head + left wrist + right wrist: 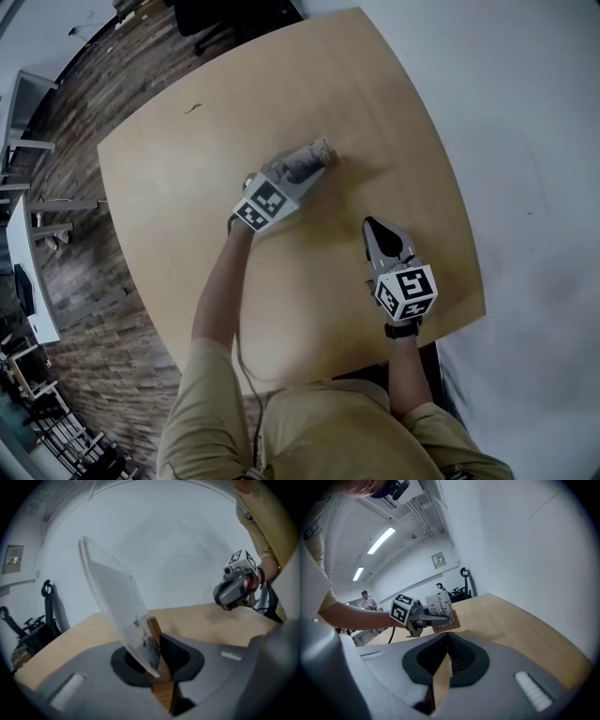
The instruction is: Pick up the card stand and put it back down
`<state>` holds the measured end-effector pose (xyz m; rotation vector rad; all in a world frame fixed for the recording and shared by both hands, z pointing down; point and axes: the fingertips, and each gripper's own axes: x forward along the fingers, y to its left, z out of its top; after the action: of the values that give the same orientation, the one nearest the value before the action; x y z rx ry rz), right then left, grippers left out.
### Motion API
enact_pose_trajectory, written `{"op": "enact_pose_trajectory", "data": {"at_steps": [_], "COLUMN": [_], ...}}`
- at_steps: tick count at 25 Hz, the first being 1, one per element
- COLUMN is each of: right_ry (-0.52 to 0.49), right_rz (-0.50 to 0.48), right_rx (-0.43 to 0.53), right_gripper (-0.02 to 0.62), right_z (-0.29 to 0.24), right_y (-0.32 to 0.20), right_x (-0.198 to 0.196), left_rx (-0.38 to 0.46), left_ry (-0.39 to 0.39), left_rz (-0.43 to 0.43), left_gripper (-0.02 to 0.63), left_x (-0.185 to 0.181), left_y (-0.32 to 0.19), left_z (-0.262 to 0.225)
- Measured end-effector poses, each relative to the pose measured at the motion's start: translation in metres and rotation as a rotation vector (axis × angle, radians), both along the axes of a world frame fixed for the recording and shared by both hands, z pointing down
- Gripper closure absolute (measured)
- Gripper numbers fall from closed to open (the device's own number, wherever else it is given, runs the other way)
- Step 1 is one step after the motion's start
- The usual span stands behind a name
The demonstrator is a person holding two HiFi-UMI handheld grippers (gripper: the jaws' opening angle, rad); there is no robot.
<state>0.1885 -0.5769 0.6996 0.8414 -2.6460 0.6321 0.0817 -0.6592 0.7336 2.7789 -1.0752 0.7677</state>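
Observation:
The card stand (311, 157) is a clear plastic sheet (117, 606) set in a small wooden base (155, 629). My left gripper (298, 174) is shut on that base, and the sheet leans up and to the left from the jaws. In the right gripper view the card stand (439, 607) hangs a little above the tabletop, which carries its shadow, with the left gripper (423, 617) around its base. My right gripper (373, 226) hovers to the right, nearer the table's front edge, shut with nothing in it. From the left gripper view, the right gripper (233, 596) is off to the right.
The light wooden table (375, 94) has rounded edges and a small dark mark (192, 110) at the far left. Desks and racks (28, 281) stand on the dark plank floor to the left. A scooter (47, 603) leans against the white wall.

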Motion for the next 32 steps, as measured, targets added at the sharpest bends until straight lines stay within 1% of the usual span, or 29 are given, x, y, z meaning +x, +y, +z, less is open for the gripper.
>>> {"op": "enact_pose_trajectory", "data": {"at_steps": [3,7,10,13,14,16,17,19,21,22,23,25,27,29,32], "right_ry": [0.029,0.04,0.042,0.053,0.052,0.047,0.044,0.024,-0.002,-0.008,-0.01,-0.008,-0.012,-0.021,-0.018], "right_rz": [-0.063,-0.05,-0.04,-0.044,-0.044,-0.04,-0.037,-0.025,-0.002,0.009,0.019,0.036,0.051,0.06,0.08], "right_rx": [0.043,0.063,0.064,0.074,0.074,0.069,0.068,0.059,0.039,0.034,0.033,0.042,0.053,0.066,0.113], "right_gripper": [0.589,0.589,0.589,0.589,0.589,0.589,0.589,0.589,0.589,0.589,0.589,0.589,0.589,0.589,0.589], "right_z": [0.007,0.017,0.025,0.028,0.027,0.023,0.02,0.012,0.002,-0.004,-0.01,-0.027,-0.047,-0.07,-0.105], "right_y": [-0.004,-0.022,-0.028,-0.026,-0.024,-0.018,-0.014,-0.005,0.004,0.01,0.015,0.026,0.041,0.059,0.084], "right_x": [0.004,0.011,0.011,0.008,0.008,0.009,0.011,0.012,0.014,0.014,0.014,0.015,0.013,0.008,-0.003], "left_rx": [-0.019,-0.04,-0.03,-0.043,-0.051,-0.07,-0.08,-0.095,-0.092,-0.082,-0.067,-0.032,-0.015,-0.005,0.026], "left_ry": [-0.011,-0.009,-0.011,-0.029,-0.03,-0.021,-0.007,0.02,0.027,0.034,0.049,0.099,0.14,0.18,0.248], "left_rz": [0.133,0.244,0.287,0.282,0.28,0.273,0.263,0.234,0.185,0.144,0.088,-0.054,-0.175,-0.234,-0.272], "left_gripper": [0.554,0.554,0.552,0.543,0.529,0.392,0.365,0.282,0.271,0.264,0.264,0.264,0.275,0.291,0.299], "left_x": [0.025,0.037,0.039,0.035,0.036,0.037,0.038,0.034,0.025,0.019,0.011,-0.005,-0.015,-0.016,-0.01], "left_y": [0.004,0.007,0.007,0.006,0.006,0.009,0.013,0.022,0.032,0.036,0.04,0.049,0.07,0.099,0.141], "left_z": [0.018,0.038,0.047,0.052,0.049,0.041,0.036,0.023,0.008,-0.002,-0.014,-0.039,-0.062,-0.084,-0.116]}}
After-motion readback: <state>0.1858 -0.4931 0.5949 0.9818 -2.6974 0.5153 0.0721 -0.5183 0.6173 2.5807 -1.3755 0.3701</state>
